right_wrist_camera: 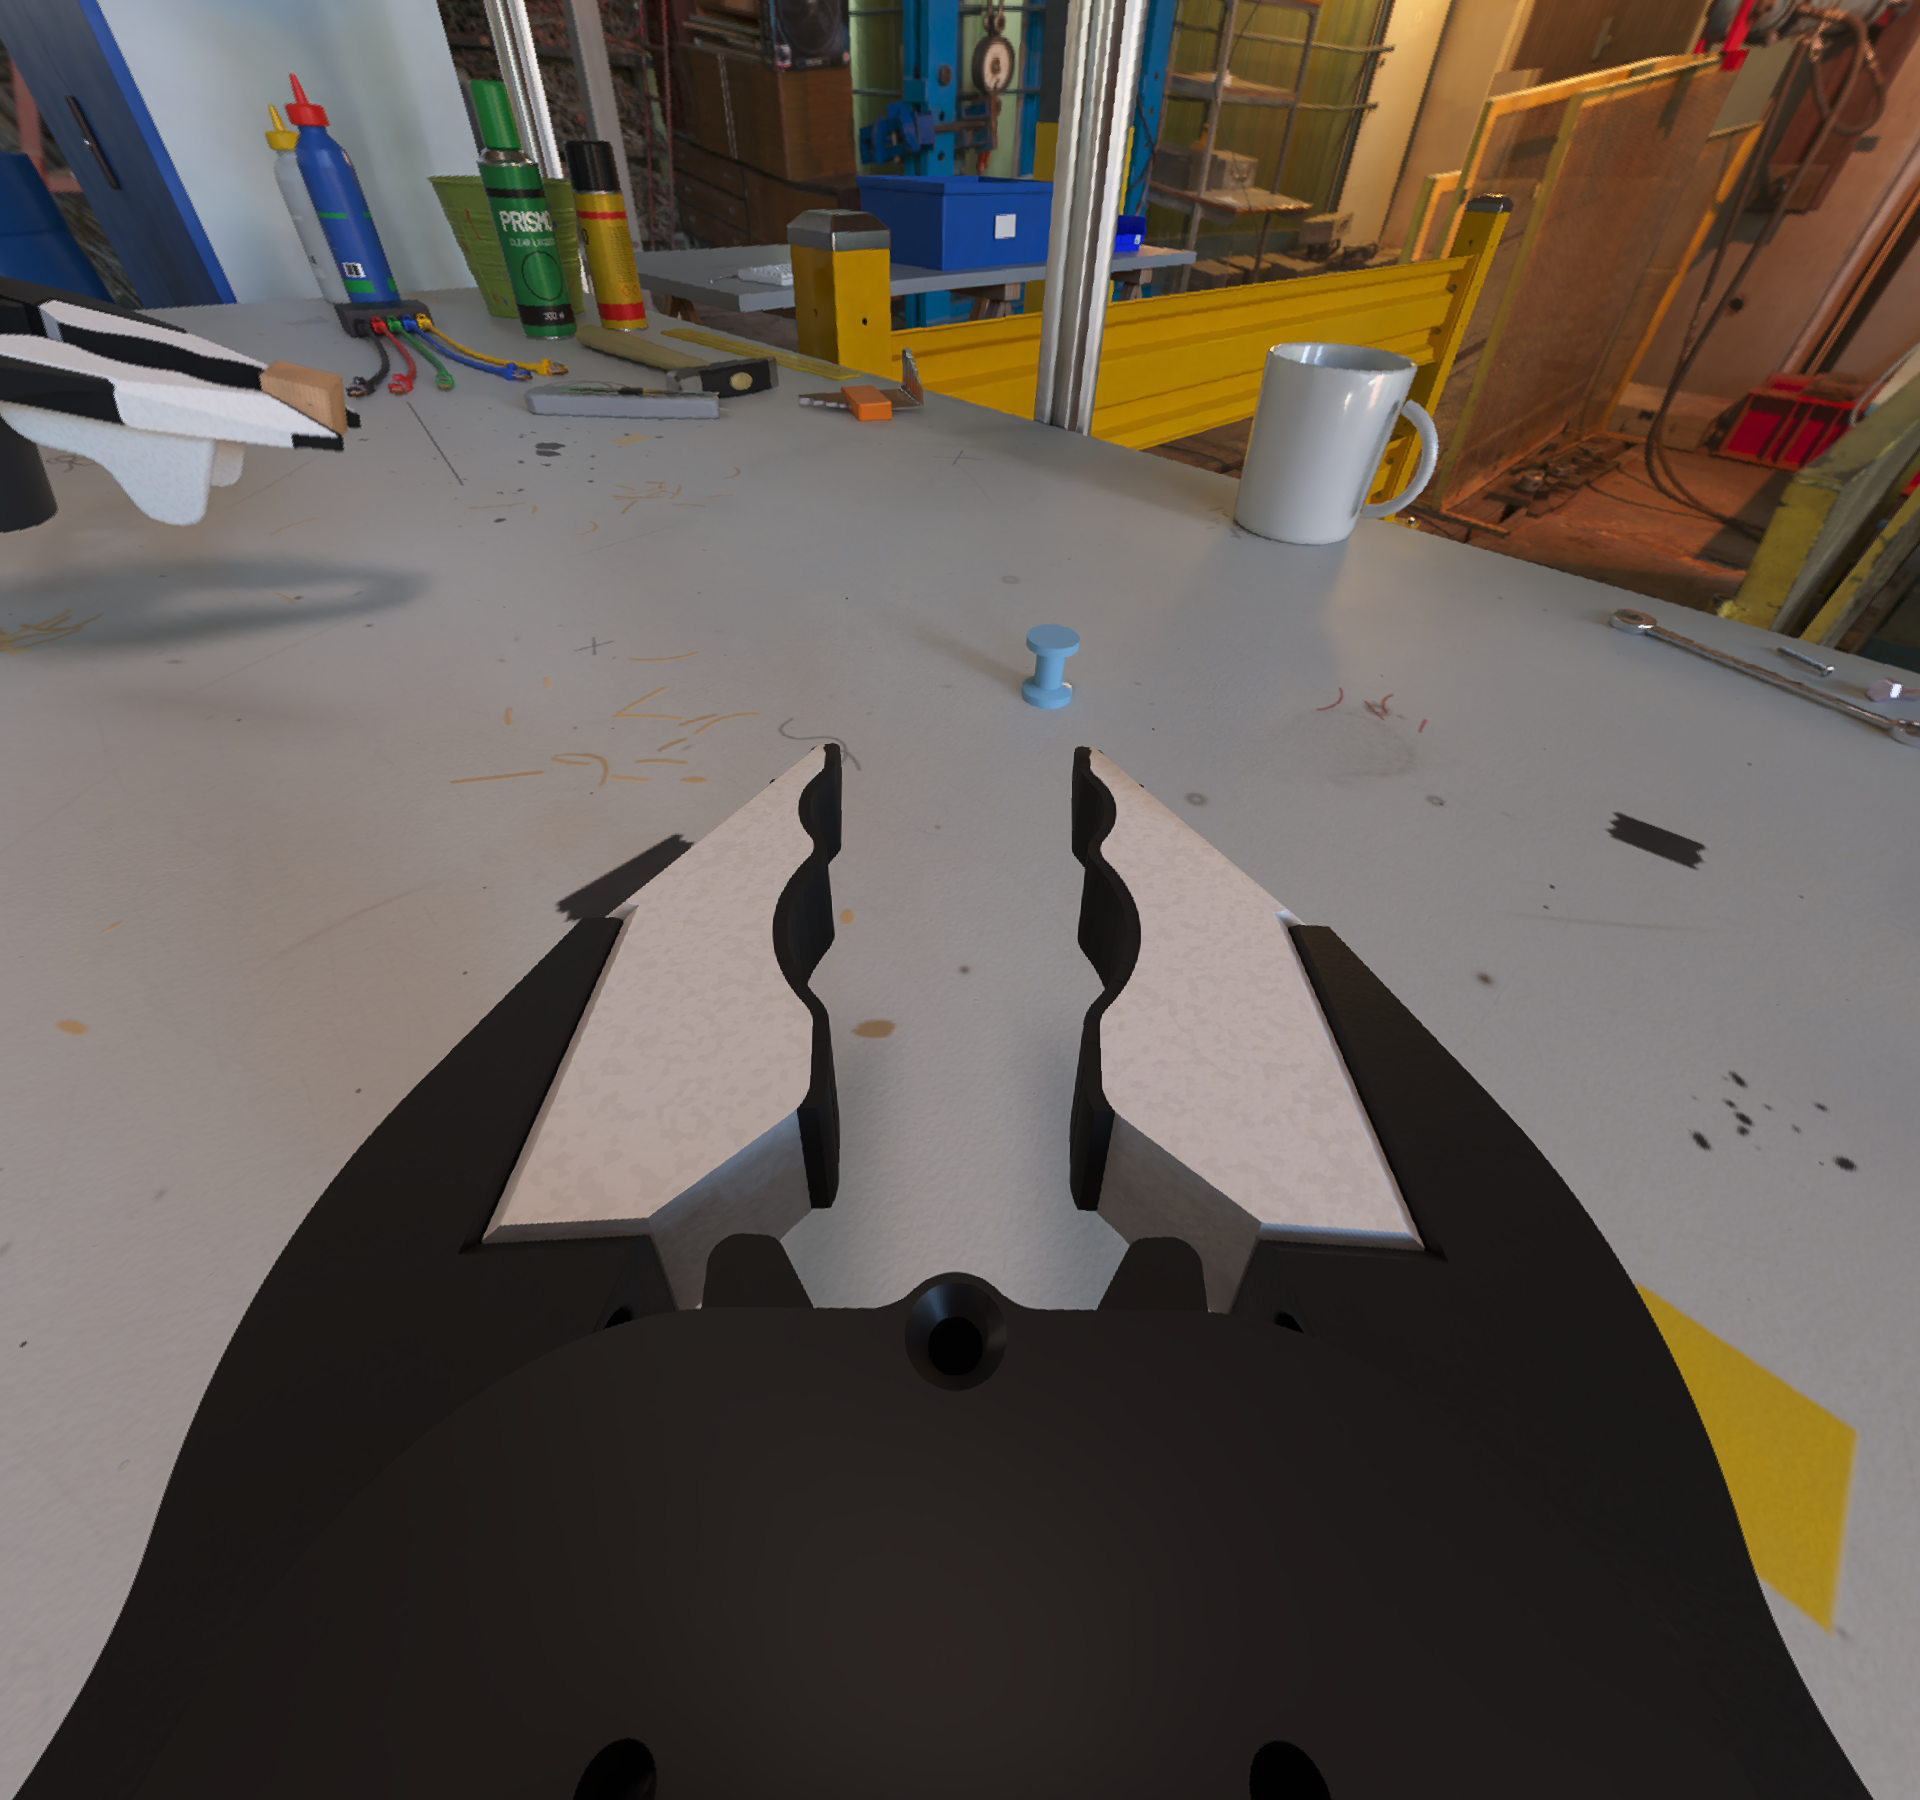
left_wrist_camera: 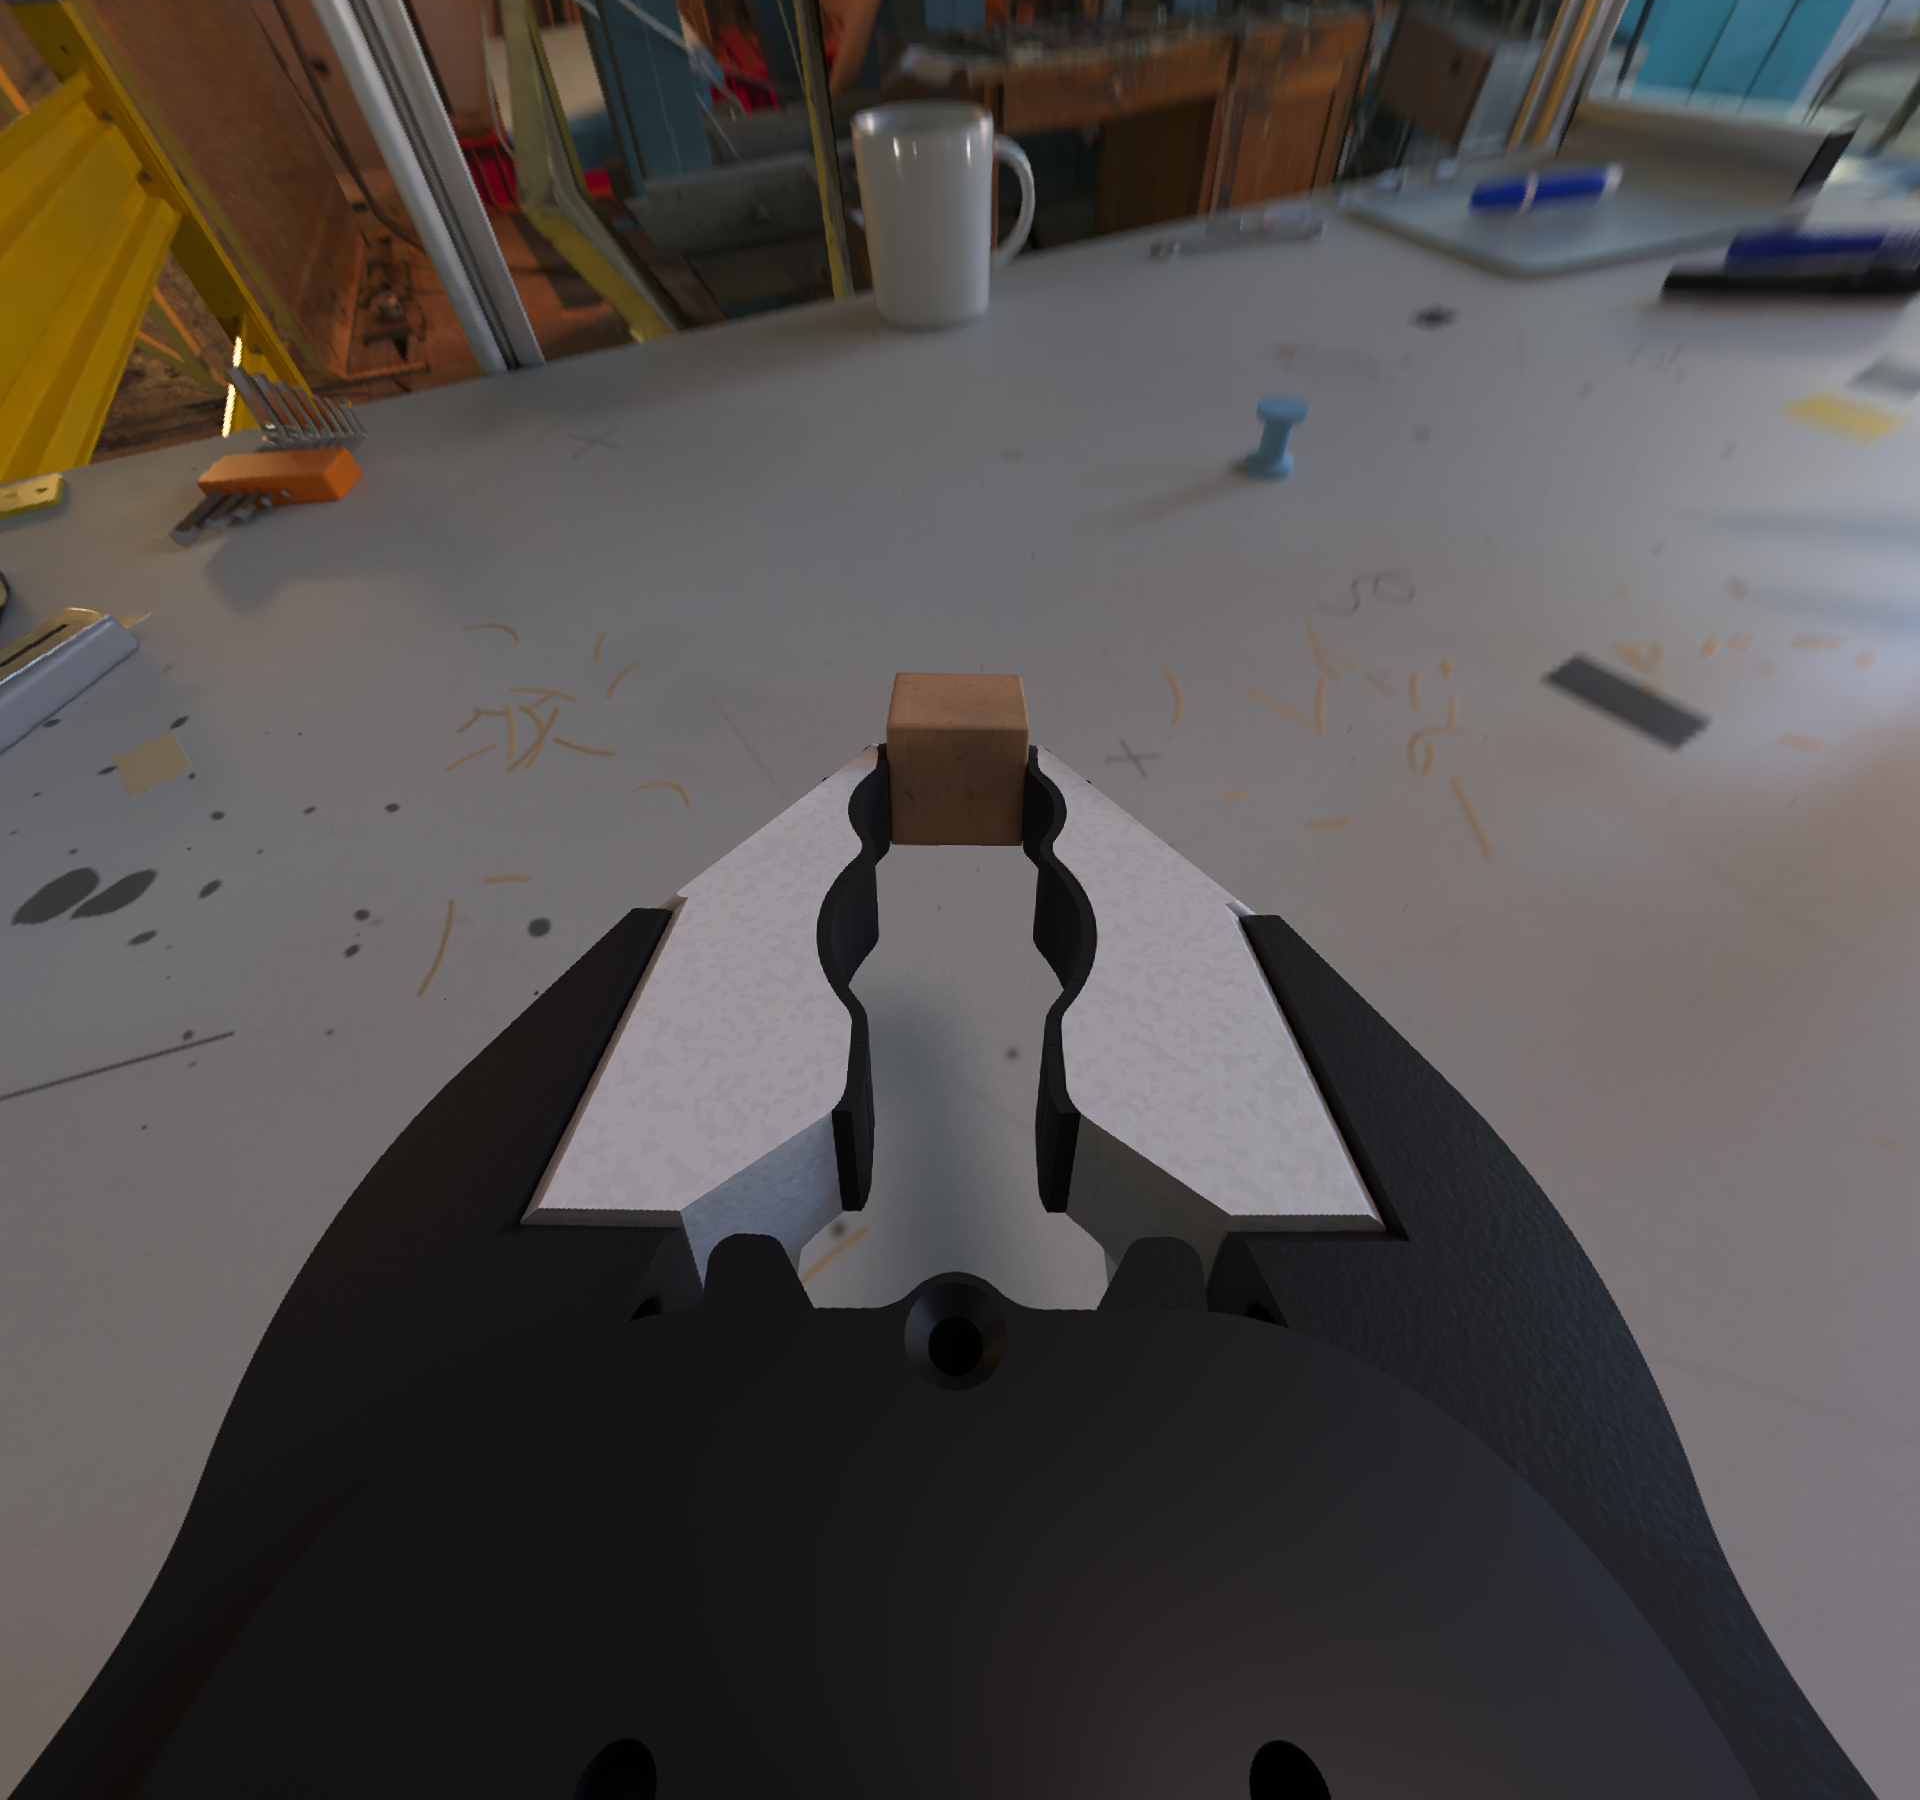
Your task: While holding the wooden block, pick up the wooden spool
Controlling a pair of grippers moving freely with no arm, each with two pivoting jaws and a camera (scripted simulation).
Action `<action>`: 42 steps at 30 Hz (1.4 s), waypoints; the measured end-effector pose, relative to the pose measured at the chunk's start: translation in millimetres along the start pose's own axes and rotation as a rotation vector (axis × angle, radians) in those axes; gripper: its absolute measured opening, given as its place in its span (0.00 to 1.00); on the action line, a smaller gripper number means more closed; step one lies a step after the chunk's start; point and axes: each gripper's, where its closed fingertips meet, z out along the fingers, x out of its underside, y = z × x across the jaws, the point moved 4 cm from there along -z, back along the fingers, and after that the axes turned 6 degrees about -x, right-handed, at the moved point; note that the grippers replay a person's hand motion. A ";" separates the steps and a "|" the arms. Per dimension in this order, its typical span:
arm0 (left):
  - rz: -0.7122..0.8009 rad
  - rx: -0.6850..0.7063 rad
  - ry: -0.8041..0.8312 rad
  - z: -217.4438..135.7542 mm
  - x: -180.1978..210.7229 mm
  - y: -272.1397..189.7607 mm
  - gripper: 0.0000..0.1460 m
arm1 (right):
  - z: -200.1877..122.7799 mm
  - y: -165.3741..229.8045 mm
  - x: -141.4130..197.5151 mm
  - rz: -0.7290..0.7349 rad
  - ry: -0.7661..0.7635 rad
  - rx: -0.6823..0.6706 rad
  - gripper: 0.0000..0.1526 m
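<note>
Standing upright just ahead of the wide right claw (right_wrist_camera: pixel 954 763), the spool (right_wrist_camera: pixel 1049 667); left claw (left_wrist_camera: pixel 956 763) clamps the block (left_wrist_camera: pixel 956 763).

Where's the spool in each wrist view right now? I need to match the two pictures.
Left wrist view: the blue spool stands upright on the table, upper right of centre, beyond and right of the held block.
Right wrist view: the spool stands just above centre, ahead of the open right hand-held gripper, slightly right.
Shared landmark: the white mug at the table's far edge.
</note>
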 end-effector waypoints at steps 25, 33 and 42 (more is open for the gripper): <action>0.133 0.091 -0.001 8.1 5.9 -23.8 0.17 | 182.9 -52.9 29.0 -0.015 0.681 -0.108 0.16; 0.118 0.113 -0.018 4.4 4.6 -21.8 0.17 | 201.1 -62.4 37.2 -0.067 0.809 -0.239 0.24; 0.104 0.113 -0.021 2.3 4.8 -17.9 0.17 | 207.3 -67.6 36.3 -0.091 0.838 -0.307 0.16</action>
